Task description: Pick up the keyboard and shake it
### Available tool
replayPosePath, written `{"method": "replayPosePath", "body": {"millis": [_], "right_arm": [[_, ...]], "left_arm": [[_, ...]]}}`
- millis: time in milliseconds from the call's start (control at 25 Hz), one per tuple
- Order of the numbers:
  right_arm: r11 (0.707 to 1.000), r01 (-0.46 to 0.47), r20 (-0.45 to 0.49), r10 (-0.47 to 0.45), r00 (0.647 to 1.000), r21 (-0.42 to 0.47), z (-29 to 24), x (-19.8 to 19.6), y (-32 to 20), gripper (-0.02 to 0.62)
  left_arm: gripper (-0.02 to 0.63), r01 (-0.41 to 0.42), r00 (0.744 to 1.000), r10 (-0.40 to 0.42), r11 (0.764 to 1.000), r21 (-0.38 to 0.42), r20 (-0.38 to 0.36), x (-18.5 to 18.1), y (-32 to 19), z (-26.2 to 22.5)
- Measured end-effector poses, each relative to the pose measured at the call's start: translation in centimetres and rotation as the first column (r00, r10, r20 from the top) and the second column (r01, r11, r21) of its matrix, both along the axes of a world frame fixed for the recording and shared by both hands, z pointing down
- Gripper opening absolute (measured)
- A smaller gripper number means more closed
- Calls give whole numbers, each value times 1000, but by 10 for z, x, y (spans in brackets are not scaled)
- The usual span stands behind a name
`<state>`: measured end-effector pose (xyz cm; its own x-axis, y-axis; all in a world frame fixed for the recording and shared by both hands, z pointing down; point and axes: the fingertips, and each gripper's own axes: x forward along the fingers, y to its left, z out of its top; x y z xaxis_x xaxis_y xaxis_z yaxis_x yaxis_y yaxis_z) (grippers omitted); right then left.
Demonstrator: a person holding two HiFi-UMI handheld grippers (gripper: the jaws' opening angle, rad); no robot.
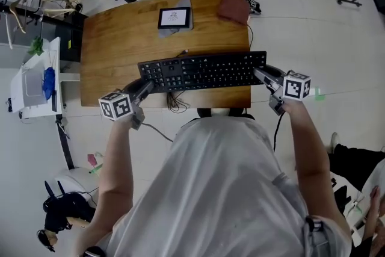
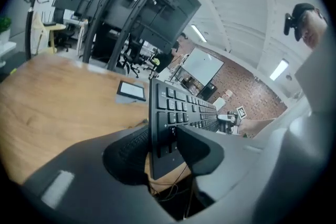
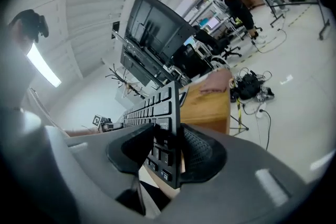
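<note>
- The left gripper (image 1: 143, 87) is clamping one end of the keyboard (image 1: 201, 69), and the right gripper (image 1: 262, 74) is clamping the other.
- The keyboard is stretching lengthwise between them, over the near edge of the worktop (image 1: 120, 39).

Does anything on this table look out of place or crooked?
Yes, the keyboard. It is at the near edge of the table, clamped at its ends by the left gripper and the right gripper, its right end past the corner. Its cable hangs loose below the edge. Nothing looks spilled or broken.
</note>
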<state>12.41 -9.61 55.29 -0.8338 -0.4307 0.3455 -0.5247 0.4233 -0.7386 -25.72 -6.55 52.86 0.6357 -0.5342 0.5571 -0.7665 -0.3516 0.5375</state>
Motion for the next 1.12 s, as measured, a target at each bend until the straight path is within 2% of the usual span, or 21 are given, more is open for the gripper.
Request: {"method": "replayPosePath", "body": {"millis": [120,280,440,760,1120], "right_arm": [[994,-14,-16,12,1000,-113,32,5,17,152],[981,-42,-24,38,999,-189,54,14,27,152],[974,-58,-28,53,998,-221,65,18,28,152],[967,-70,-26,66,997,-246,80,14,23,152],[953,-105,-114,75,991,-286,115,22,9,158]], "left_arm": [[147,12,1000,-15,990,-140,-23,5,20,40],[147,14,999,-26,971,-238,-44,13,31,71],[147,11,999,-24,962,-272,-45,18,30,81],[147,13,999,-22,958,-287,-29,14,19,88],[149,35,998,-51,928,-371,-32,22,14,126]]}}
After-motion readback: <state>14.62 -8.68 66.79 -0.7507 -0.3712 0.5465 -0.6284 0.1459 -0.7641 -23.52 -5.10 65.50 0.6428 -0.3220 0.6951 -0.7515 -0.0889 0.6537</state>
